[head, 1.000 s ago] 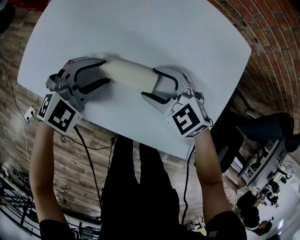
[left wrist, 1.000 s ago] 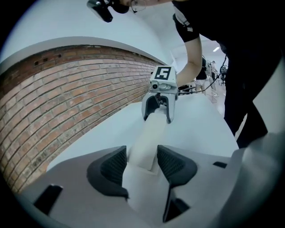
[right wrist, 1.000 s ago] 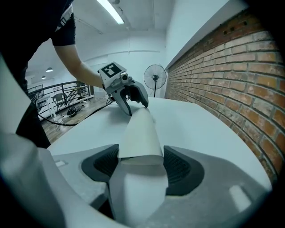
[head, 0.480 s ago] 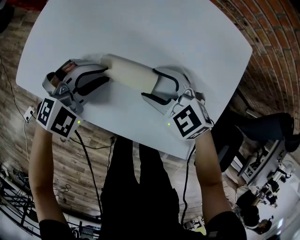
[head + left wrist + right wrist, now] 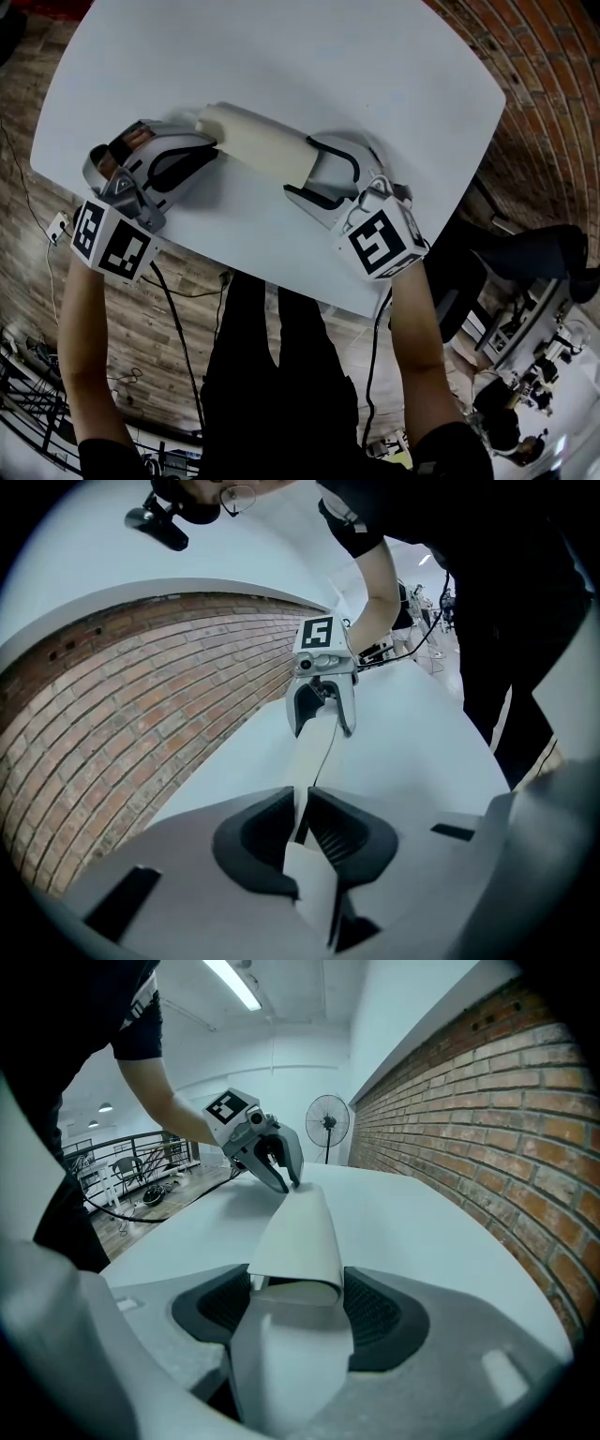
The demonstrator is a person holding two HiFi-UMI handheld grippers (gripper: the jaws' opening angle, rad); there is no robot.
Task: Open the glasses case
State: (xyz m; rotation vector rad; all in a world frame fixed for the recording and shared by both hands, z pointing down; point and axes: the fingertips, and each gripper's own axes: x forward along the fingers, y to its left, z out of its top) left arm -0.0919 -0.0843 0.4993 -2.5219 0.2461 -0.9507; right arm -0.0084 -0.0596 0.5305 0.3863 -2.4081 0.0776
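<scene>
A cream glasses case (image 5: 253, 141) lies across the white table (image 5: 375, 75) between both grippers. My left gripper (image 5: 208, 150) is at its left end, its jaws closing on a thin edge of the case (image 5: 314, 742), which stands between the dark pads (image 5: 258, 832). My right gripper (image 5: 300, 167) is shut on the case's right end; in the right gripper view the rounded end (image 5: 298, 1232) fills the gap between its pads (image 5: 375, 1312). Each gripper shows in the other's view: the right gripper (image 5: 321, 705) and the left gripper (image 5: 277, 1171).
The table's near edge runs just under both grippers, with the person's legs (image 5: 272, 375) and cables (image 5: 178, 309) below it. A brick wall (image 5: 487, 1129) runs along the table's far side. A standing fan (image 5: 328, 1124) is beyond the table.
The left gripper's jaws have gone from wide open around the case's left end to nearly closed on its edge, and that gripper has rolled a little. The right gripper has not moved.
</scene>
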